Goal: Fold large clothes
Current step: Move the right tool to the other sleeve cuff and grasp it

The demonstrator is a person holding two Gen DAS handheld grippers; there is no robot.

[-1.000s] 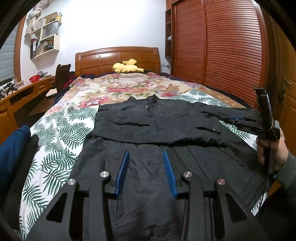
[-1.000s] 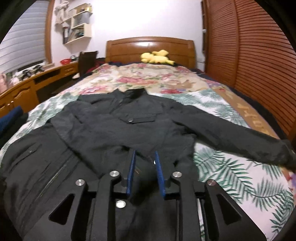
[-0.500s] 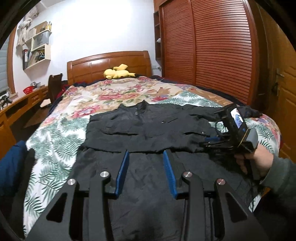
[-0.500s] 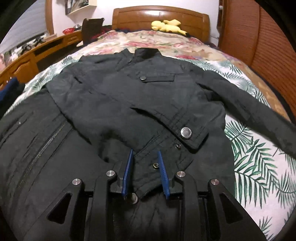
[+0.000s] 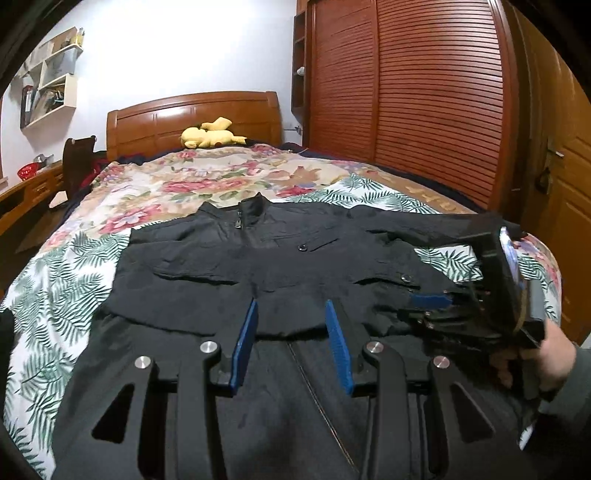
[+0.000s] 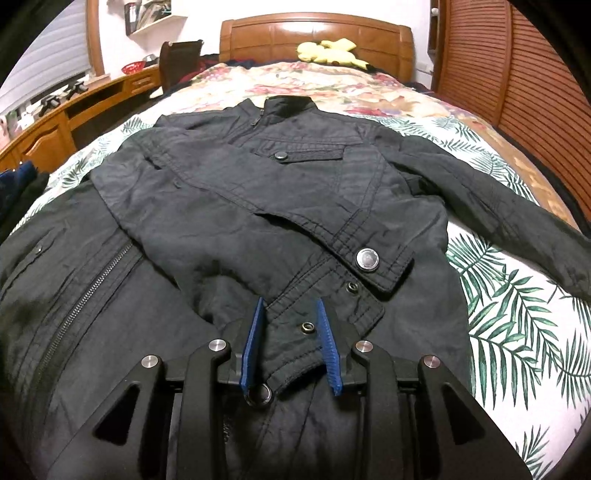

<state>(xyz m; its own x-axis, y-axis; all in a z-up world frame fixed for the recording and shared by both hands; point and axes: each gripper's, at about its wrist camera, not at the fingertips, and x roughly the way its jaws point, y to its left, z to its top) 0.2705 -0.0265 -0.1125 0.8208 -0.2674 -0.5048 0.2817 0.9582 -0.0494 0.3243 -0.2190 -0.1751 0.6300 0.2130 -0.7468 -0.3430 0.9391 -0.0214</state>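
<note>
Black fabric of the jacket (image 6: 295,206) filled the lower frame of the right wrist view, its snap-studded cuff (image 6: 295,332) lying between the blue pads of the right gripper (image 6: 290,347), whose jaws had just been opening, pads apparently clear of it. The left gripper (image 5: 291,347) hung parted above the hem. Farther up, the collar pointed toward the headboard (image 6: 314,33).

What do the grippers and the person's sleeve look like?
Both grippers, left and right, have black angular frames with triangular cut-outs, silver round pivot bolts and two flat blue ribbed pads. From the side, the right gripper carries a bulky black camera housing. The sleeve is grey-green.
</note>
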